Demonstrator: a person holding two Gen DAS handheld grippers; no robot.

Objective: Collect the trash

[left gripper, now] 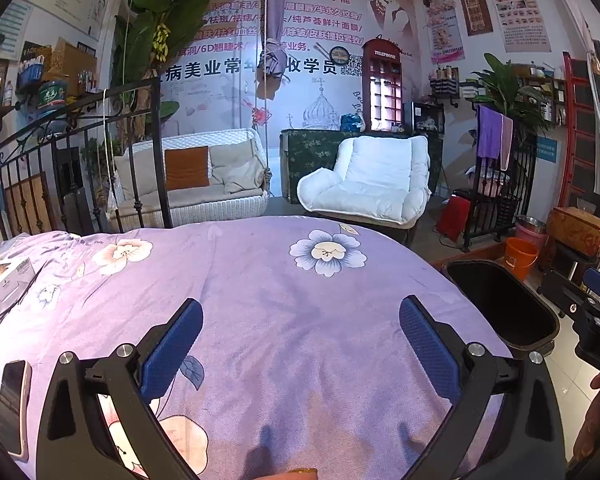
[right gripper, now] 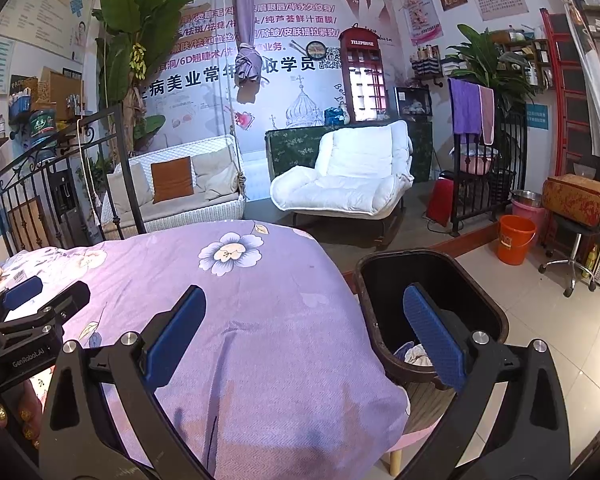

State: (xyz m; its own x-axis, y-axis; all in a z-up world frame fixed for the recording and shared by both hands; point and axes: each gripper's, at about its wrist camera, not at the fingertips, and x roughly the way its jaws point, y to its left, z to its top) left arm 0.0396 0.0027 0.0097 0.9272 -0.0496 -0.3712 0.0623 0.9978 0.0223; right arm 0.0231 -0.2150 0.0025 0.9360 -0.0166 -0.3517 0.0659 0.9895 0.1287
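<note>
Bed (left gripper: 284, 304): a wide purple floral cover fills the foreground of both views, and both grippers hang above it.
Swing seat (left gripper: 196, 176): white wicker, beyond the foot of the bed, with an orange cushion between pale ones.
Armchair (left gripper: 372, 180): white and padded, to the right of the swing seat.
Bin (right gripper: 496, 320): dark and open-topped, on the floor tight against the bed's right edge; its rim is close to the cover.
Trash (right gripper: 416, 354): crumpled pale and blue scraps lie low inside the bin, partly hidden by the right gripper's finger.
Bucket (right gripper: 516, 240): orange, on the tiled floor, well beyond the bin.
Left gripper (left gripper: 300, 344): jaws wide apart with nothing between them, only bare cover below, over the middle of the bed.
Right gripper (right gripper: 304, 332): jaws spread wide too, gripping nothing; the left finger sits over the cover, the right finger over the bin's mouth.
Hand (left gripper: 592, 416): at the right edge of the left view, fingers wrapped on the right gripper's handle.
Box (left gripper: 8, 288): white carton on the bed's far left side, near the headboard rail.
Phone (left gripper: 14, 408): lying flat at the left edge of the cover, just beside the left gripper's frame.
</note>
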